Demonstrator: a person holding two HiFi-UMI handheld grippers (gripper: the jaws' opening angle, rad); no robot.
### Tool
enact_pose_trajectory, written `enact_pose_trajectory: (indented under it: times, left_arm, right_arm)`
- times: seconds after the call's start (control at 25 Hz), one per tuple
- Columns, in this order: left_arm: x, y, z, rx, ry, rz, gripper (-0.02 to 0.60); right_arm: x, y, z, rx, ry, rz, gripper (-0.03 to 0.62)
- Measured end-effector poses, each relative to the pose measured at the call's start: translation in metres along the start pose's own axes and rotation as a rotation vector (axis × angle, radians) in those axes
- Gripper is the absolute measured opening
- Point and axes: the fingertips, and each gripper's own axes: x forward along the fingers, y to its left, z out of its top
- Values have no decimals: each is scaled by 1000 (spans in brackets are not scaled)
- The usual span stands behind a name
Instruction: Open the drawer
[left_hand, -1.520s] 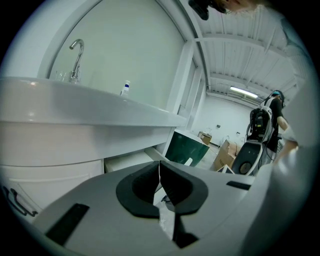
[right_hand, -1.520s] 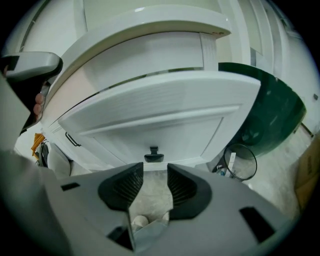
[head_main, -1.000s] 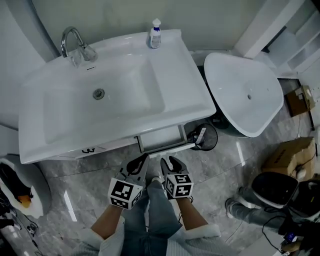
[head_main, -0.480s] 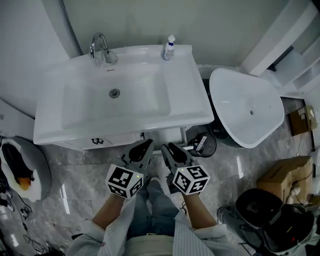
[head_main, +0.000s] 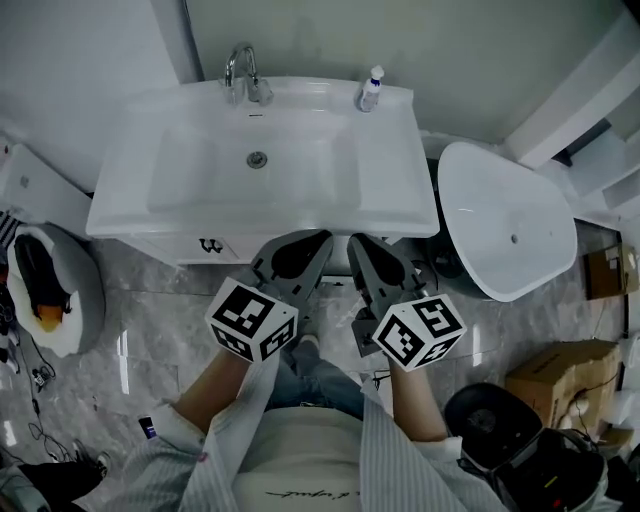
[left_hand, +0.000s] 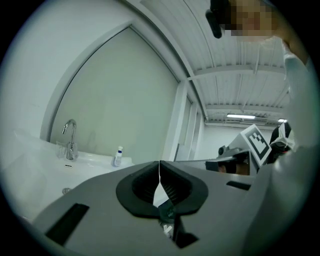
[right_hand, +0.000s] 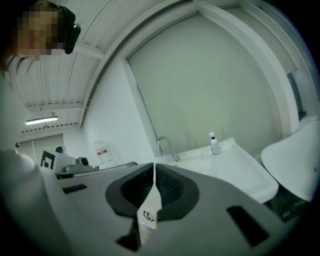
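Grey pinstriped sleeves (head_main: 215, 445) fill the bottom of the head view, and a line of script across the shirt below them is too small to read. Just beyond, each gripper carries a white cube printed with black square markers, one on the left (head_main: 250, 318) and one on the right (head_main: 420, 332). The left gripper (left_hand: 159, 164) has its jaws pressed tip to tip with nothing between them. The right gripper (right_hand: 154, 165) has just been closing, and its tips now meet with nothing between them; a small dark squiggle shows in the pale slit behind them, but what it is printed on I cannot tell. Both grippers point at the white cabinet (head_main: 175, 248) under the sink (head_main: 190, 165), whose front bears a small black logo (head_main: 210, 245) that is no readable word. The drawer (head_main: 340, 250) lies right of that logo, under the sink's rim. The two grippers cover nearly all of it, so how far out it stands cannot be told. Further back stand a chrome tap (head_main: 243, 75) and a small bottle (head_main: 370, 88) whose blue label is illegible.
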Motion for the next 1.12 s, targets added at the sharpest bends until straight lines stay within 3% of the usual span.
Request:
enact_pose_trajectory:
  times: [0.24,1.12]
  left_arm:
    - [-12,-13,25,24,-33,-17,17]
    - [-6,-24,17,45,34,-89,17]
  right_arm:
    - [-15,26,27,-46,-23,44,11]
    - [-13,25,5,-5,67,61,9]
